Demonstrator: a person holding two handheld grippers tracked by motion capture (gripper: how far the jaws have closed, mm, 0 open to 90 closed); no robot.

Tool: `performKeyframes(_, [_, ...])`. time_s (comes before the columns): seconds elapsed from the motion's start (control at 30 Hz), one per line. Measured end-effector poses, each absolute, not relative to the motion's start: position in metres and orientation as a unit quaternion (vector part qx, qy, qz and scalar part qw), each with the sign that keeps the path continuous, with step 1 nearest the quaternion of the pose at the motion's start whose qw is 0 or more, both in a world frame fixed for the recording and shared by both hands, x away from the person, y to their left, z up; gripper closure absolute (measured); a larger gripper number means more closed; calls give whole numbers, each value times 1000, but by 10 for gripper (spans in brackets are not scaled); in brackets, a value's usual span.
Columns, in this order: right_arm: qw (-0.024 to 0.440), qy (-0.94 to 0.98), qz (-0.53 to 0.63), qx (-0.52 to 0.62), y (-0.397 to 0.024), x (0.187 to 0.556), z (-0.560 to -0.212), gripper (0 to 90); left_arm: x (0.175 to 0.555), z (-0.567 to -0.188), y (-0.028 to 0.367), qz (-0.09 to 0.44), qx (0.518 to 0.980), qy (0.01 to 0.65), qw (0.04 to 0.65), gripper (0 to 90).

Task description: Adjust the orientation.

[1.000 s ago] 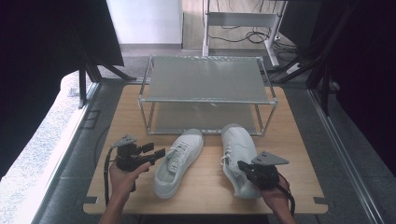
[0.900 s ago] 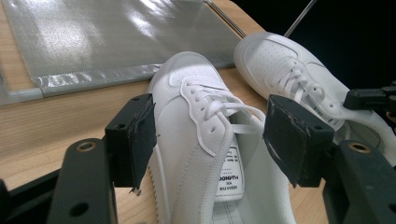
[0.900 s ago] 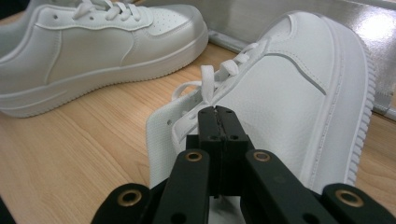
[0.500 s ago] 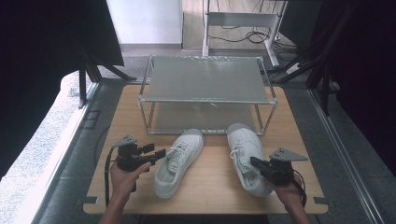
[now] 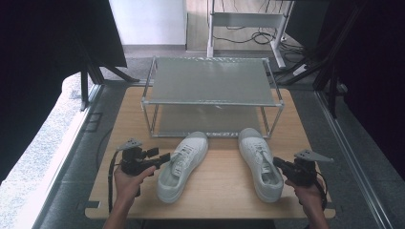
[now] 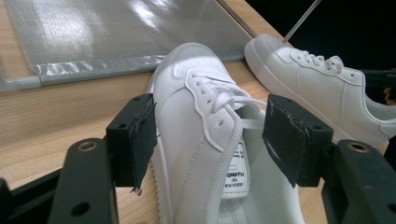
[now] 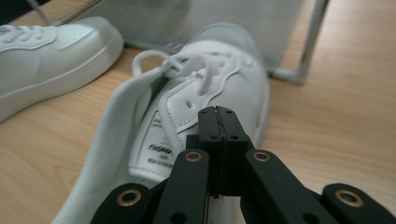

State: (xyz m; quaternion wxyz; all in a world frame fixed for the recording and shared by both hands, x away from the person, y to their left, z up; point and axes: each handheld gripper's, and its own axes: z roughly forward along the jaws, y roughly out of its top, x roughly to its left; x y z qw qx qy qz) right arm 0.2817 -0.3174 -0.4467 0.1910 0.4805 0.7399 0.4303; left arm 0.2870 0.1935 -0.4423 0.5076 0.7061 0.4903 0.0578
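Note:
Two white lace-up sneakers lie on the wooden table (image 5: 224, 186), toes toward a metal rack (image 5: 210, 88). The left shoe (image 5: 184, 164) (image 6: 196, 107) lies just in front of my left gripper (image 5: 160, 155) (image 6: 215, 140), which is open. Its pads (image 6: 140, 137) stand on either side of the shoe's upper without pressing it. My right gripper (image 5: 278, 164) (image 7: 218, 122) is shut with nothing between its pads. Its tip sits at the outer heel side of the right shoe (image 5: 260, 162) (image 7: 205, 88), over the collar and tongue label.
The two-tier rack with grey mesh shelves stands across the back half of the table, its front legs (image 5: 265, 121) close to the shoes' toes. Bare wood shows between the shoes and along the front edge. Dark floor and cables lie beyond the table.
My right gripper has moved to the right, from over the right shoe's heel to its outer side. That shoe's heel swung a little to the right. The left gripper stayed put.

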Motion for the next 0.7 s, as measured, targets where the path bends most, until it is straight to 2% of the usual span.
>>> performKeyframes(0.07, [205, 739, 431, 477, -314, 277, -438, 900, 287, -442, 194, 59, 706, 490, 508, 350])
performKeyframes(0.23, [203, 763, 443, 424, -284, 258, -422, 900, 288, -443, 195, 59, 706, 492, 507, 352])
performKeyframes(0.4, [173, 803, 423, 382, -247, 240, -437, 900, 287, -442, 193, 57, 707, 490, 508, 351])
performKeyframes(0.57, [206, 812, 380, 392, -249, 227, -452, 900, 287, -443, 193, 56, 708, 489, 507, 351])
performKeyframes(0.7, [211, 808, 375, 402, -259, 225, -450, 900, 287, -443, 191, 56, 710, 489, 504, 352])
